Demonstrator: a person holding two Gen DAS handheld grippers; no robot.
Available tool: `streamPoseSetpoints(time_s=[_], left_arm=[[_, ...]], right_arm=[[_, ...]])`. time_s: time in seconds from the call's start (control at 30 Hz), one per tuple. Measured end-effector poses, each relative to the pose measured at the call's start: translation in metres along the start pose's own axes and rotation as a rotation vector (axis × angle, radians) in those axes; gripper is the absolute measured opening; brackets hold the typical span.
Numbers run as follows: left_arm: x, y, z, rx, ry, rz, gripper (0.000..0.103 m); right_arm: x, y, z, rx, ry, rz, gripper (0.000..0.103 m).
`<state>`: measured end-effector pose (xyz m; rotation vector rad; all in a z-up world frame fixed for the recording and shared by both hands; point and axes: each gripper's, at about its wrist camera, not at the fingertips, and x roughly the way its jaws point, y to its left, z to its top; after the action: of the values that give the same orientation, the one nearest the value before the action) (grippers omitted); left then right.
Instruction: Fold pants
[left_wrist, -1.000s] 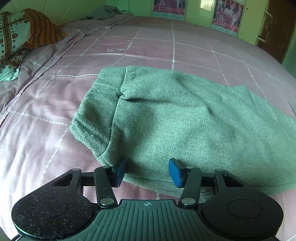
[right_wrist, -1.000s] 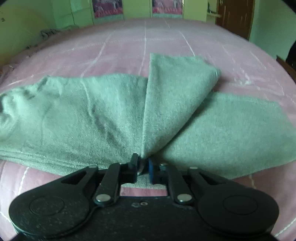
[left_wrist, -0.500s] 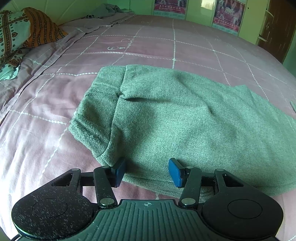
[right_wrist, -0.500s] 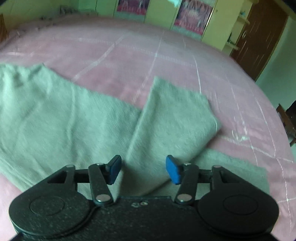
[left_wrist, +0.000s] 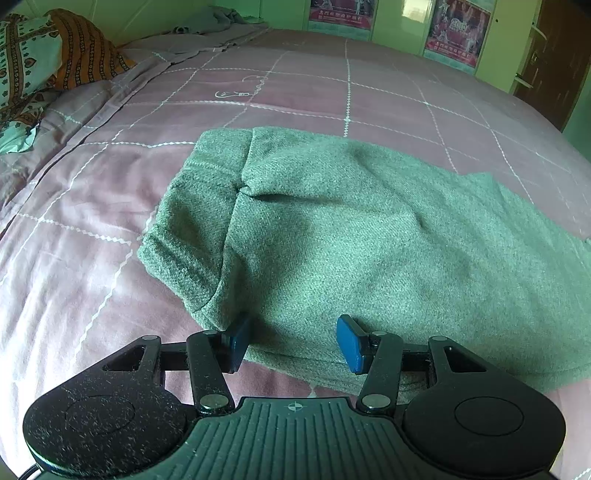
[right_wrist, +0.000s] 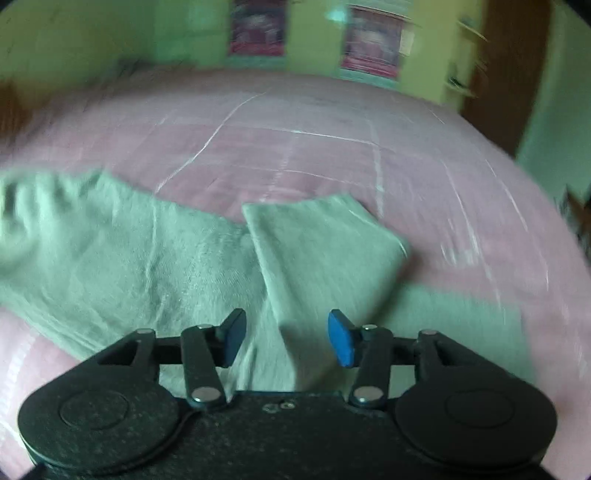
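Bed (left_wrist: 110, 258): pink quilted cover, broad bare margins all round the pants, so you have free room to sweep a fold in any direction. Pants (left_wrist: 369, 240): green, lying flat across the middle of the bed, waistband end toward the patterned pillow (left_wrist: 33, 62), one leg end turned back over the rest (right_wrist: 325, 258); judged mid-fold, a first flap laid and needing squaring. Left tongs (left_wrist: 291, 341): your jaws stand apart astride the near hem of the pants beside the waistband corner, pressing nothing. Right tongs (right_wrist: 286, 338): your jaws are opening above the turned-back leg, cloth below but none between the pads. Next move, as judged: re-grip the near edge with both tongs and carry it across the pants, keeping the hems aligned.
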<state>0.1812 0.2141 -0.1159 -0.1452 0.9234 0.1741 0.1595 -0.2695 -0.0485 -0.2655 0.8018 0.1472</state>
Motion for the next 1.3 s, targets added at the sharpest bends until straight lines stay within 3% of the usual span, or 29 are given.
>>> streamPoseSetpoints(time_s=[0.07, 0.1, 0.13, 0.17, 0.27, 0.37, 0.43, 0.5, 0.57, 0.63, 0.73, 0.87, 0.93, 0.97, 1.13, 1.3], left_arm=[[0.000, 0.000, 0.000, 0.001, 0.002, -0.002, 0.051], [0.000, 0.000, 0.001, 0.003, 0.003, -0.003, 0.051], [0.000, 0.001, 0.001, 0.003, 0.003, -0.005, 0.051], [0.000, 0.001, 0.001, 0.003, 0.002, -0.008, 0.051], [0.000, 0.002, -0.001, 0.002, -0.006, -0.013, 0.051], [0.001, 0.002, -0.002, 0.006, -0.012, -0.012, 0.051], [0.001, 0.002, -0.002, 0.006, -0.011, -0.012, 0.051], [0.001, 0.002, -0.003, 0.006, -0.012, -0.013, 0.051], [0.001, 0.001, -0.003, 0.004, -0.014, -0.011, 0.051], [0.000, 0.001, -0.003, 0.003, -0.015, -0.008, 0.051], [0.000, 0.000, -0.002, 0.005, -0.010, -0.007, 0.051], [0.000, 0.001, 0.000, 0.014, -0.001, -0.013, 0.051], [0.000, 0.001, 0.000, 0.015, -0.002, -0.015, 0.051], [0.000, 0.001, -0.001, 0.015, -0.005, -0.016, 0.051], [0.000, 0.002, -0.004, 0.017, -0.017, -0.022, 0.051], [0.000, 0.002, -0.003, 0.032, -0.013, -0.027, 0.051]], right_arm=[[0.018, 0.012, 0.008, -0.127, 0.038, -0.035, 0.037], [0.026, 0.018, 0.009, -0.199, 0.059, -0.053, 0.012], [0.029, 0.019, 0.008, -0.232, 0.076, -0.065, 0.003], [0.031, 0.017, 0.006, -0.231, 0.101, -0.075, 0.003], [0.014, -0.015, -0.005, -0.058, 0.106, -0.064, 0.003], [0.005, -0.057, -0.037, 0.146, 0.164, -0.097, 0.003], [0.007, -0.070, -0.055, 0.181, 0.179, -0.077, 0.007], [-0.007, -0.062, -0.053, 0.093, 0.114, -0.100, 0.034], [-0.023, -0.041, -0.050, -0.090, 0.022, -0.125, 0.057], [-0.027, -0.013, -0.046, -0.286, -0.036, -0.130, 0.056], [-0.010, 0.028, -0.044, -0.552, -0.054, -0.196, 0.055], [0.028, 0.055, -0.040, -0.719, -0.017, -0.213, 0.050], [0.037, 0.053, -0.034, -0.730, -0.020, -0.254, 0.011], [0.037, 0.047, -0.027, -0.682, -0.014, -0.268, 0.004], [-0.017, -0.035, 0.005, -0.103, -0.162, -0.255, 0.004], [-0.059, -0.132, -0.033, 0.439, -0.240, -0.213, 0.004]])
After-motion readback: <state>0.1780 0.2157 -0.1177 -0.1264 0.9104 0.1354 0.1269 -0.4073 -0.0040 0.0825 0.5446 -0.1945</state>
